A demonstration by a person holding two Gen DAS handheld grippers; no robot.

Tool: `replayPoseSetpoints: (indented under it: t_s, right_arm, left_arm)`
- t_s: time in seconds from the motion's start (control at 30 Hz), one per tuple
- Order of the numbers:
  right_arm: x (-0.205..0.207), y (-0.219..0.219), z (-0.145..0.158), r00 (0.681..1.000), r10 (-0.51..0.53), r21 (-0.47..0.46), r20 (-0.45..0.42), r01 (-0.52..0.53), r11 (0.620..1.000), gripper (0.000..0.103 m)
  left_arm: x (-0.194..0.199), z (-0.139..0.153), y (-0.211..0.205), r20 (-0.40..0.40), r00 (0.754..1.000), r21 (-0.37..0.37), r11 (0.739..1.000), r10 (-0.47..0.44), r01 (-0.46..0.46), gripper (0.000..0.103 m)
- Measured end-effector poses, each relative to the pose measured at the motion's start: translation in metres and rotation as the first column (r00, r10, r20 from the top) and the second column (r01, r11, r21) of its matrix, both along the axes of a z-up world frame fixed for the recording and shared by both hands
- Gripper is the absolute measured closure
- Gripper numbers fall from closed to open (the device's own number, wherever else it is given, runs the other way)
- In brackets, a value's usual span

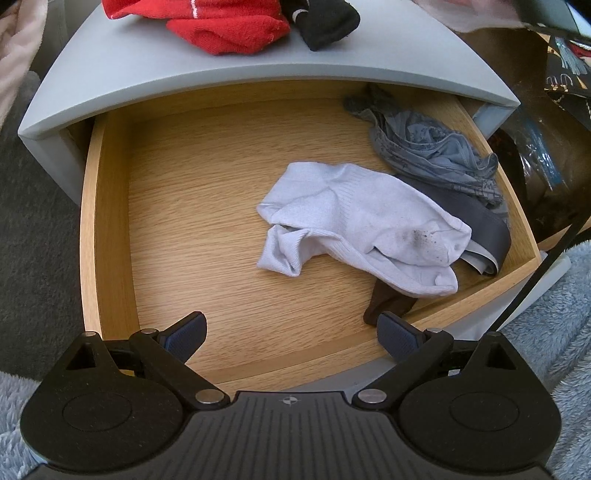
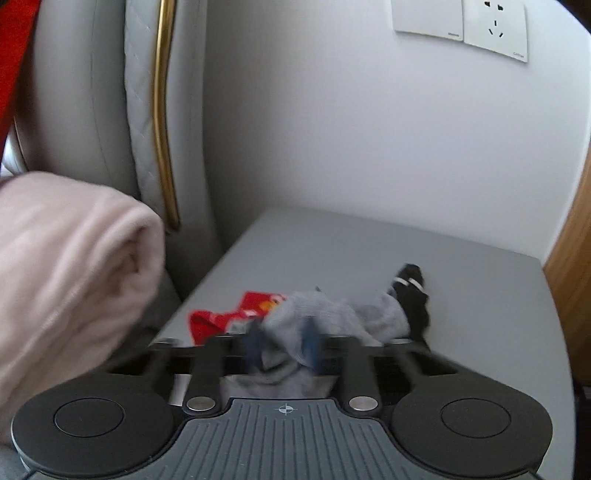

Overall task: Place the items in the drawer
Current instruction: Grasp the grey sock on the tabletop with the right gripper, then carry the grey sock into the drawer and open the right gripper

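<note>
Left gripper (image 1: 291,334): was held over the near edge of the open drawer, pointed steeply down, its jaws spread wide with nothing between them.
Drawer (image 1: 107,229): was pulled out from under the grey nightstand top; a wood-grain floor was seen, bare on its left half.
White sock (image 1: 354,229): was lain crumpled near the middle of the drawer floor, with a dark smudge toward its right end.
Brown item (image 1: 388,308): was seen poking out from under the white sock's near end, just beside the left gripper's right finger.
Grey garments (image 1: 436,158): were piled against the right wall of the drawer, partly covered by the white sock.
Nightstand top (image 1: 147,62): was seen above the drawer, with a red cloth (image 1: 229,31) and a black sock (image 1: 328,24) lying on it.
Pink blanket (image 2: 70,266): was seen rolled at the left of the right wrist view, beside the nightstand.
Right gripper (image 2: 282,345): was clenched on a grey sock (image 2: 332,314), which was pinched between the blue pads above the nightstand top; the picture was blurred here.
Red item (image 2: 229,314): was seen on the nightstand top, behind and left of the grey sock.
Black sock, right view (image 2: 413,295): was seen to the right of the grey sock; whether they touched could not be told.
Wall socket (image 2: 495,29): was mounted on the wall above.
</note>
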State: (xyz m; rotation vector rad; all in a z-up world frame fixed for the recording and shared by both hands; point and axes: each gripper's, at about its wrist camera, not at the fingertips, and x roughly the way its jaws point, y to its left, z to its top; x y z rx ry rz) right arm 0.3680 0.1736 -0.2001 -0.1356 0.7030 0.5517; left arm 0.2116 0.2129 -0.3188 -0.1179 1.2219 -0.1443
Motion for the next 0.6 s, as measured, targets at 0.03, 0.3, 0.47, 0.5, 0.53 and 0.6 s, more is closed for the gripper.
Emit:
replayPoseSetpoints:
  t_s: [0.03, 0.3, 0.47, 0.5, 0.53, 0.6]
  right_arm:
    - [-0.003, -0.004, -0.001, 1.0, -0.001, 0.012, 0.016, 0.001, 1.0, 0.098]
    - [-0.02, -0.06, 0.05, 0.992, 0.024, 0.248, 0.122, -0.054, 0.967, 0.098]
    - [-0.045, -0.108, 0.078, 0.981, 0.099, 0.333, 0.167, -0.151, 0.931, 0.099]
    - [-0.05, -0.118, 0.081, 0.979, 0.112, 0.35, 0.169, -0.165, 0.922, 0.098]
    - [-0.057, -0.13, 0.083, 0.977, 0.123, 0.371, 0.175, -0.181, 0.911, 0.098]
    - [-0.069, -0.15, 0.084, 0.975, 0.119, 0.398, 0.185, -0.185, 0.898, 0.098]
  left_arm:
    - [0.0, 0.0, 0.0, 0.0, 1.0, 0.0, 1.0, 0.0, 0.0, 0.003]
    - [0.0, 0.0, 0.0, 0.002, 1.0, -0.005, 1.0, -0.001, 0.001, 0.003]
    - [0.001, -0.001, 0.001, -0.001, 1.0, -0.007, 1.0, 0.001, -0.001, 0.003]
    - [0.001, -0.001, 0.001, -0.001, 1.0, -0.007, 1.0, 0.001, -0.001, 0.003]
    - [0.001, -0.001, 0.0, 0.0, 1.0, -0.006, 1.0, 0.001, -0.001, 0.003]
    - [0.001, -0.001, 0.0, 0.002, 1.0, -0.005, 1.0, -0.001, 0.001, 0.003]
